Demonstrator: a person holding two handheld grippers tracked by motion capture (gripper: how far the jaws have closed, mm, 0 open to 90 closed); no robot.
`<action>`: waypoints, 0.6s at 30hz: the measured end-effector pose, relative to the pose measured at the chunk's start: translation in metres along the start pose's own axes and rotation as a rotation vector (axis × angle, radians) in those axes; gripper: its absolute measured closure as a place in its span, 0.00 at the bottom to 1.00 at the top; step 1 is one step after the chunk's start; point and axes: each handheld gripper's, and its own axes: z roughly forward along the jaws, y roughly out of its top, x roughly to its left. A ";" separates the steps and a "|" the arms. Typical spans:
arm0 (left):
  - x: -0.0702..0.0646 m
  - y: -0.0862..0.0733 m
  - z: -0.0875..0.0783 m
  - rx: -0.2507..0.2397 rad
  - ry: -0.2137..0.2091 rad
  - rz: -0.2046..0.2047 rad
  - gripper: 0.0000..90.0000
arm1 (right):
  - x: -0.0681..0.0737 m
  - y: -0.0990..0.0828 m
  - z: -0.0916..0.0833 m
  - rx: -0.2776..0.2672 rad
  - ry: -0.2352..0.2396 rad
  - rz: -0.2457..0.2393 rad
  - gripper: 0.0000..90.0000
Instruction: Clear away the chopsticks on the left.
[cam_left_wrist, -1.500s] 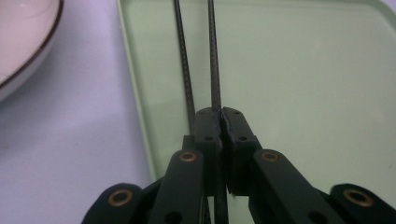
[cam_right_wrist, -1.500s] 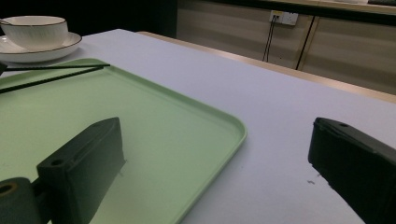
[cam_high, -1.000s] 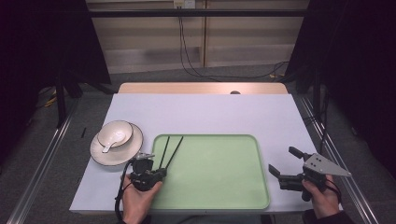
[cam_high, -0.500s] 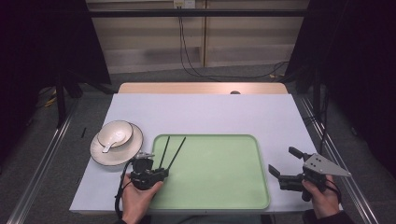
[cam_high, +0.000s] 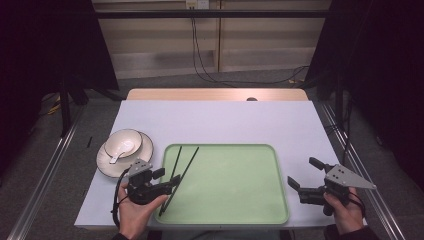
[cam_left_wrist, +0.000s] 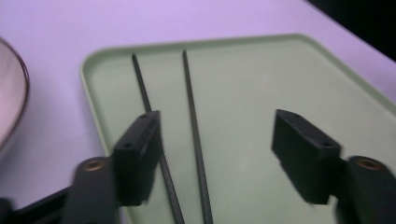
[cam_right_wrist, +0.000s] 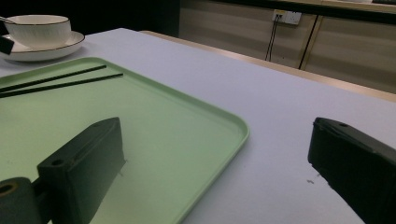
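Leftmost, at 9 o'clock on the table (cam_high: 215, 120): plate (cam_high: 106, 161) carrying bowl (cam_high: 123, 141) with spoon (cam_high: 116, 158) inside. Just right of that, left tongs (cam_high: 169, 182) low at 7 o'clock, jaws spread wide, straddling the near ends of the chopsticks (cam_high: 182, 170); from the left gripper view, left jaw over or against one stick, second stick between the jaws, contact impossible to confirm. Nothing gripped. Chopsticks (cam_left_wrist: 191, 116) on the left part of the tray (cam_high: 230, 210), near ends past the tray's near-left rim, long axis running from 7 o'clock up toward 1, tips splayed slightly apart at the far end. Likely next move, as a judgement: closing the left jaws across the sticks, since the pair lies straight ahead of those tongs, roughly along their pointing line. Centre: tray (cam_right_wrist: 196, 116) otherwise bare. Far right, at 4 o'clock: right tongs (cam_high: 305, 176) off the tray's right edge, jaws wide, empty, well apart from the sticks; left hand (cam_high: 137, 212) clearly nearer.
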 end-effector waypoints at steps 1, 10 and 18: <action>0.000 0.000 -0.004 -0.017 0.001 0.033 0.28 | 0.000 0.000 0.000 0.004 0.001 -0.001 0.03; 0.019 -0.005 -0.037 -0.110 0.016 0.131 0.04 | 0.000 0.000 0.000 0.000 -0.008 0.001 0.03; 0.034 -0.023 -0.066 -0.189 -0.022 0.100 0.02 | -0.001 0.001 0.001 -0.001 -0.010 0.003 0.03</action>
